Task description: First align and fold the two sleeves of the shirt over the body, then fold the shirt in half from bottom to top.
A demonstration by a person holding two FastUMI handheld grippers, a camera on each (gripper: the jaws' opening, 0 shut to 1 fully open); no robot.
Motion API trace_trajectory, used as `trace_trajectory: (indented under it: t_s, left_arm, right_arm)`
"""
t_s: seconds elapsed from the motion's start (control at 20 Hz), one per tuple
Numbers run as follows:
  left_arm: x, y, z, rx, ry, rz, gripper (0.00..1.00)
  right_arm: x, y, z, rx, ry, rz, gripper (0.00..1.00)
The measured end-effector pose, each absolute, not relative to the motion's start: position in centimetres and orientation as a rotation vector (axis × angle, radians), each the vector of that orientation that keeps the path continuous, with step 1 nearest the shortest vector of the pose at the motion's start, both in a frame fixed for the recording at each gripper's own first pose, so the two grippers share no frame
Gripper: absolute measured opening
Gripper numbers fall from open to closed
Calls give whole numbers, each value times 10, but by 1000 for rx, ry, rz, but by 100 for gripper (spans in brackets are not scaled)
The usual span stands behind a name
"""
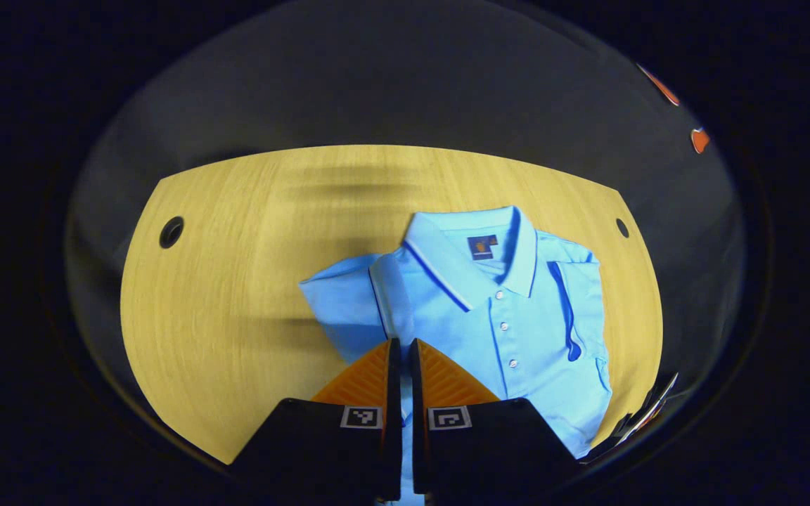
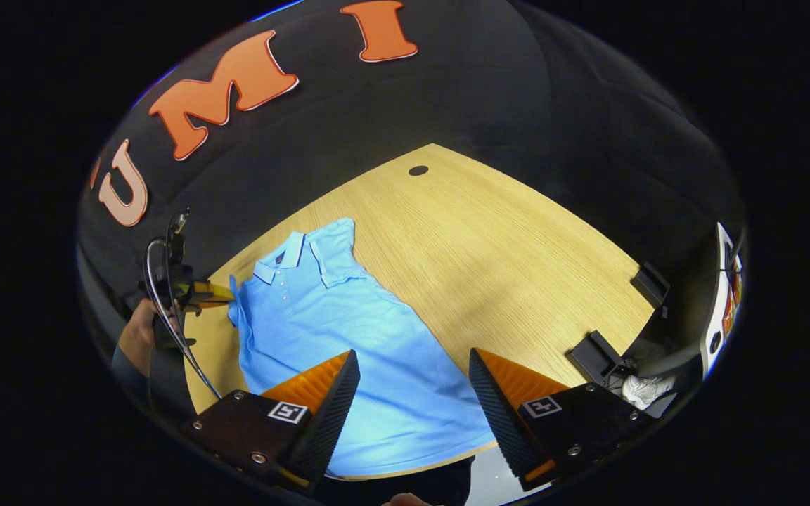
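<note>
One sleeve (image 1: 577,309) is folded over the shirt (image 1: 489,330); the other is pinched by the closed left tongs (image 1: 402,344); the right tongs (image 2: 412,365) are held wide apart, empty.

Nothing legible here: the small dark neck label (image 1: 482,247) inside the collar of the light blue polo shirt (image 1: 510,330) is too blurred to read, and the square black-and-white markers (image 1: 361,417) on the tongs carry patterns, not words.
</note>
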State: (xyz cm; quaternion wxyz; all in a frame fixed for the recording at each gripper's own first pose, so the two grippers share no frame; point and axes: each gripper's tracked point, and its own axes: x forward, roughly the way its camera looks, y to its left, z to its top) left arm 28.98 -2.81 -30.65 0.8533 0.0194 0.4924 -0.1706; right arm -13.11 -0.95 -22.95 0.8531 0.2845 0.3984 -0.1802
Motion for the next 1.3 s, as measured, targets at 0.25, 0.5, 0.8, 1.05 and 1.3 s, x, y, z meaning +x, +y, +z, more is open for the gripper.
trace_trajectory:
  t_s: [0.25,0.5,0.8,1.05,1.3]
  left_arm:
    - [272,-78,-297,10,996,-527,36]
    - [253,-70,-272,-10,914,-531,92]
    - [191,-28,-241,8,787,-404,100]
    - [100,0,-240,-39,765,-320,100]
    - [11,33,-268,-67,837,-228,100]
  right_arm:
    - [-132,-5,-225,643,833,-378,95]
    - [-131,-13,-226,589,843,-329,95]
    - [-134,-15,-235,464,873,-166,97]
    - [-147,-11,-253,383,910,-31,98]
    - [-161,-6,-274,311,962,82,98]
